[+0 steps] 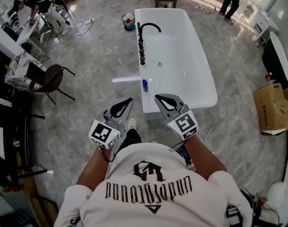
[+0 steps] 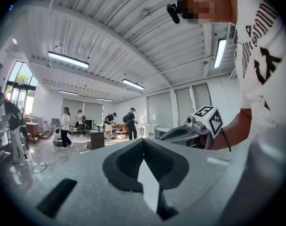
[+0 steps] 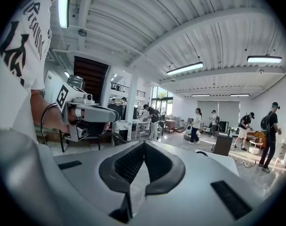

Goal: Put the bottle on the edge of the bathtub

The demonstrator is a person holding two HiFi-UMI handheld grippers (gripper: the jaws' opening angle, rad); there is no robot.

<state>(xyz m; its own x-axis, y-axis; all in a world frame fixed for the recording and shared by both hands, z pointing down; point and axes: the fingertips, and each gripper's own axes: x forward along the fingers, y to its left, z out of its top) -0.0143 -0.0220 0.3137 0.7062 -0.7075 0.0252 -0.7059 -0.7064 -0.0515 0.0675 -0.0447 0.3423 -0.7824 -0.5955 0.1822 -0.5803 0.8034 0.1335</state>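
Blue bottle (image 1: 145, 84): seen on the left-hand rim of the white bathtub (image 1: 179, 107), toward its near end, touched by neither gripper. Whether it stands quite upright cannot be told at this size. A row of black knobs (image 1: 142, 48) is set along the same rim farther off, ending at a black curved faucet (image 1: 148, 27). A drain (image 1: 159, 64) is seen in the tub's bottom.

Left gripper (image 1: 127, 102) and right gripper (image 1: 159, 98): both are held side by side and close to the person's chest, short of the tub's near end and well apart from the bottle. In the left gripper view the two dark jaws are seen pressed together at their tips, with nothing between them. In the right gripper view the jaws are likewise closed tip to tip and nothing is held. Each gripper is seen from the other's view, with its marker cube at the back.

Surroundings: the tub is placed on a grey marbled floor (image 1: 101, 65). A bucket (image 1: 129, 21) is set on the floor beyond the faucet. A dark chair (image 1: 48, 79) is seen at the left and a cardboard box (image 1: 272, 107) at the right. Other people (image 1: 231, 1) are seen at the far edge of the room.
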